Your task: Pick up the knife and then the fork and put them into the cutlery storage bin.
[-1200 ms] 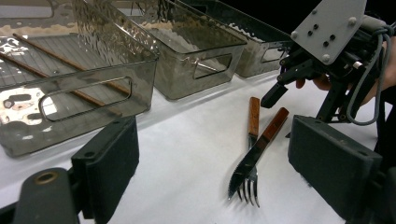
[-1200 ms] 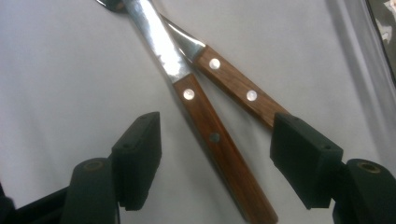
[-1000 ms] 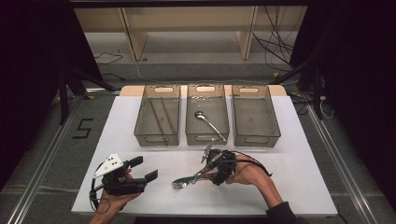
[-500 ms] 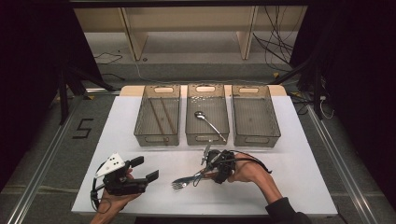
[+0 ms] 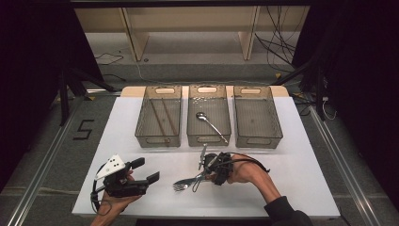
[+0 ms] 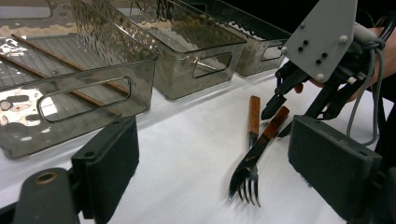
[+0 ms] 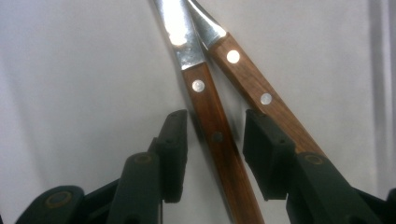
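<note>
At the lower left of the high view, the left gripper (image 5: 147,170) rests in the hand just above the tabletop (image 5: 301,188), its jaws spread wide with nothing between them; it looks parked out of the way, waiting its turn. Above it, at centre frame, three smoky bins stand in a row: the left bin (image 5: 158,139) holds chopsticks (image 5: 162,117), the middle bin (image 5: 209,139) a spoon (image 5: 211,124), the right bin (image 5: 258,138) seems bare, so each kind of utensil appears to get its own bin. Just below the middle bin, a wood-handled knife (image 6: 259,148) and fork (image 6: 252,154) lie crossed on the white surface, the knife's handle over the fork's. The right gripper (image 5: 201,173) has come down over these handles from the right, and its jaws have just been closing: in the right gripper view they straddle one wooden handle (image 7: 217,140) with a gap on either side, the other handle (image 7: 261,95) passing behind the right-hand jaw. It is not yet clamped, likely singling out one piece to lift.
</note>
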A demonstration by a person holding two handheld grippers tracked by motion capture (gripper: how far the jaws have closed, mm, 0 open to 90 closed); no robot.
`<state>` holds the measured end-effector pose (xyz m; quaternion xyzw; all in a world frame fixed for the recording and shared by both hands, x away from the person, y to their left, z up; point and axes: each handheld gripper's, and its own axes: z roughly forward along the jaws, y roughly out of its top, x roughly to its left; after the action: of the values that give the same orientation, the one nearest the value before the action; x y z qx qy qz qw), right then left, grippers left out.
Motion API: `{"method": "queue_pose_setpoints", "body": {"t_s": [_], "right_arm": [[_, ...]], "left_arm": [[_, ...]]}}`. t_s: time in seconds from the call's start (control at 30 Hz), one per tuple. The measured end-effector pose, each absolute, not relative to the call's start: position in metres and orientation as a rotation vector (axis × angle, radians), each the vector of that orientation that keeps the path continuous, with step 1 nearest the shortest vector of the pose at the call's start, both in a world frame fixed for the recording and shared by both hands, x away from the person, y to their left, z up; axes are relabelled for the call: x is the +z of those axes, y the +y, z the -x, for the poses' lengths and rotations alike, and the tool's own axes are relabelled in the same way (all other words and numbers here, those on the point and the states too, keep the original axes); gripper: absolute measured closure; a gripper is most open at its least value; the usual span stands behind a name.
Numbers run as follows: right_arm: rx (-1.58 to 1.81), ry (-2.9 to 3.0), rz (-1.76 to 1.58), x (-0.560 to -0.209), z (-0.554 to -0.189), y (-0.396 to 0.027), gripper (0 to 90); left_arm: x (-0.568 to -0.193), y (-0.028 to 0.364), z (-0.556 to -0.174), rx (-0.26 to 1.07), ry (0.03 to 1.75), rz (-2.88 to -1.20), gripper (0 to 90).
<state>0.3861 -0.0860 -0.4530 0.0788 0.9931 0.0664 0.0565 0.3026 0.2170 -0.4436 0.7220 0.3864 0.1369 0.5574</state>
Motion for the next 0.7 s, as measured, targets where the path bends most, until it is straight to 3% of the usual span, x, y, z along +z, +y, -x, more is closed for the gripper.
{"method": "queue_pose_setpoints", "body": {"t_s": [0.7], "right_arm": [[0.158, 3.010, -0.103, -0.4560, -0.3804, -0.0759, 75.5]], "left_arm": [[-0.4434, 0.2172, -0.3025, 0.325, 0.908, -1.708, 15.9]]}}
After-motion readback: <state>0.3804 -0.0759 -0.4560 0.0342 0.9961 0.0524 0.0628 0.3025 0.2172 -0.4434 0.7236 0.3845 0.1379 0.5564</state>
